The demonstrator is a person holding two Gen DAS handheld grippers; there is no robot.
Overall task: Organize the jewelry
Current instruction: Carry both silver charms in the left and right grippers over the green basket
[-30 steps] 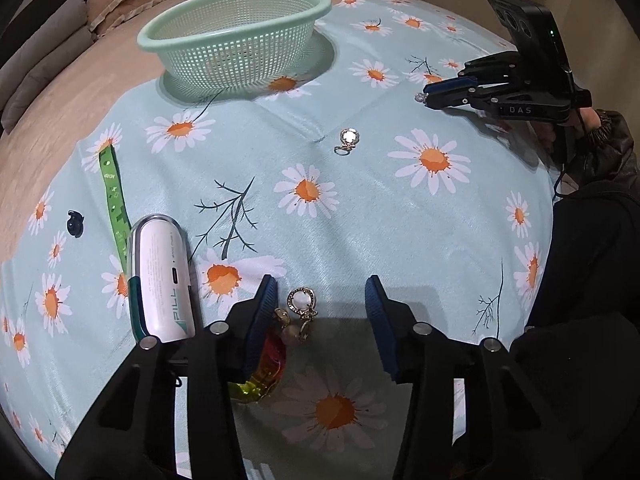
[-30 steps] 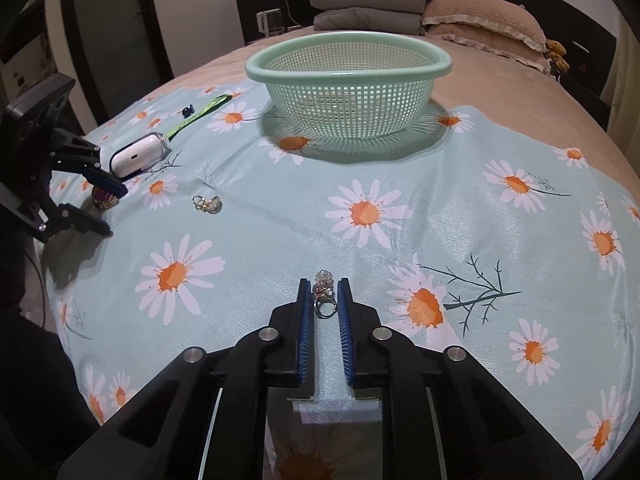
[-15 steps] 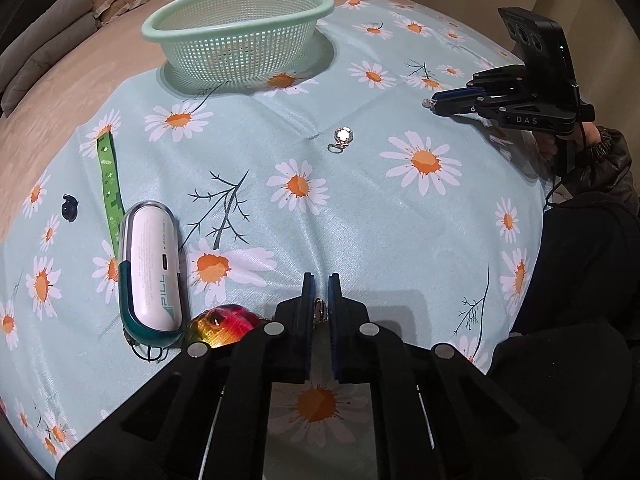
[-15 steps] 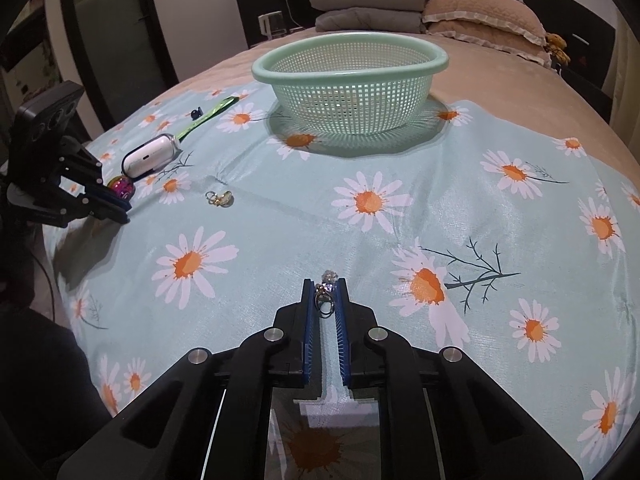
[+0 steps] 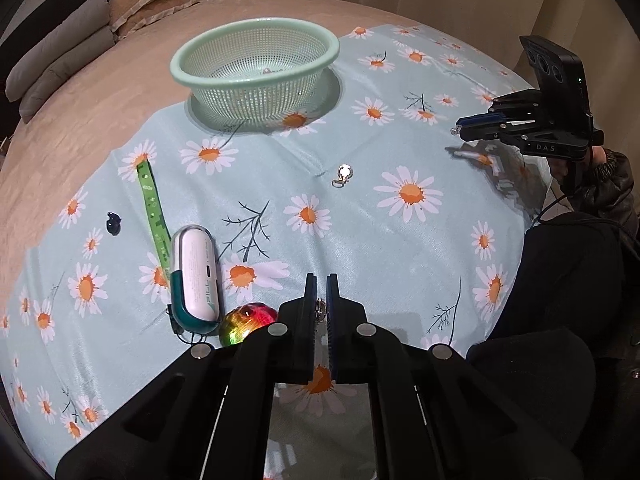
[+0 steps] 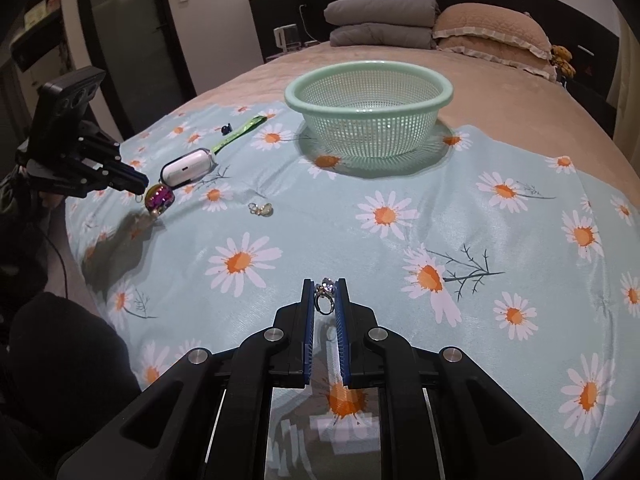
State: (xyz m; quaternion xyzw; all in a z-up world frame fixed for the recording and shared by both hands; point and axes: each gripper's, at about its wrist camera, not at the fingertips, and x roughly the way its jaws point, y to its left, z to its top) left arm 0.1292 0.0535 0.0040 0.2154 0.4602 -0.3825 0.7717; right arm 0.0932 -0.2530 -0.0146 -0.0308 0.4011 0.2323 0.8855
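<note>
Pinching silver gemmed ring [image 6: 325, 299] in right jaws; left jaws clamp small trinket [image 5: 319, 307], likely earring.

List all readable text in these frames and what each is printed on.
"DAS" – white letters on the body of the right gripper, seen in the left wrist view.
"PILL" – teal letters near the dark end of the white case; smaller print beside it is too small to read.
Green strap – pale markings along it, too blurred to read.
Nothing readable in the right wrist view.
</note>
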